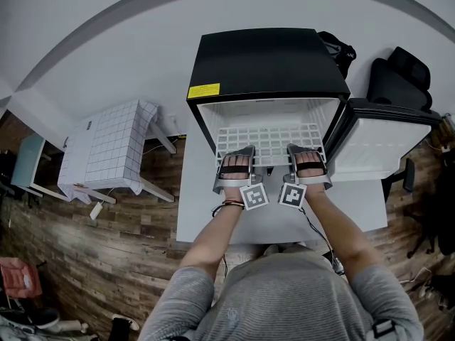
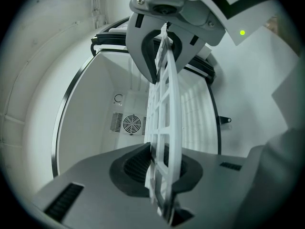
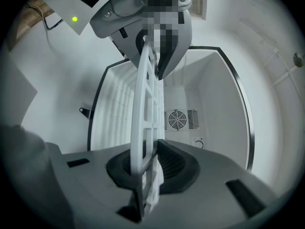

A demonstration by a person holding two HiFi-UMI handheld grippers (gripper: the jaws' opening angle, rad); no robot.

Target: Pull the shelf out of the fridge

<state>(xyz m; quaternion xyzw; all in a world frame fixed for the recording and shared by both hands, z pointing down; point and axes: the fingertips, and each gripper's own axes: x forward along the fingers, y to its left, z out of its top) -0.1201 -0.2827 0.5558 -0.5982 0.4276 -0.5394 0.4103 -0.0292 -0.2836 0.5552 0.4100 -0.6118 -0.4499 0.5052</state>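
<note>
White plastic lattice, flat and square-celled: the shelf (image 1: pixel 269 142) lies level in the cavity of the open black mini fridge (image 1: pixel 263 59), at centre frame in the head view, with its front edge toward me. The fridge liner is smooth white. My left gripper (image 1: pixel 237 155) is clamped on that front edge, ribbed dark pads (image 2: pixel 136 163) pressing both faces of the grid. My right gripper (image 1: pixel 304 153) bites the same edge nearby. A round fan grille (image 2: pixel 130 124) marks the back wall
</note>
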